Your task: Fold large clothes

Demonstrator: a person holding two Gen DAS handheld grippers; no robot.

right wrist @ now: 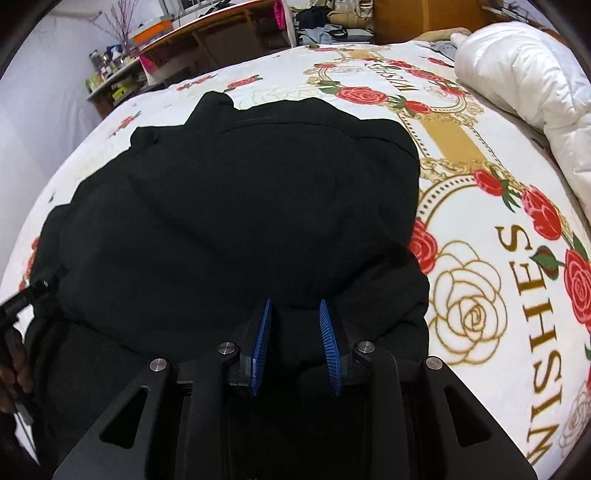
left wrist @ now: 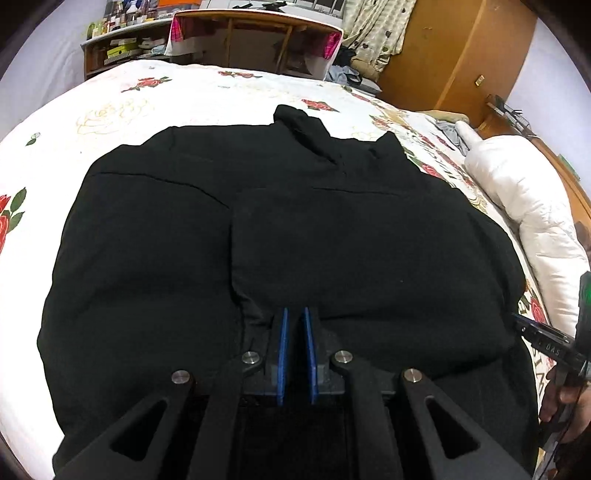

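A large black jacket lies spread on the rose-print bedspread, its collar pointing away and one part folded over its middle. My left gripper sits at the jacket's near hem, its blue pads a narrow gap apart with dark cloth at the tips. My right gripper sits over the near right part of the same jacket. Its blue pads stand clearly apart with black cloth behind them. The right gripper's side shows at the right edge of the left wrist view.
A rolled white quilt lies along the bed's right side. A wooden desk, shelves with bottles and a wooden wardrobe stand beyond the far edge. Bare bedspread lies right of the jacket.
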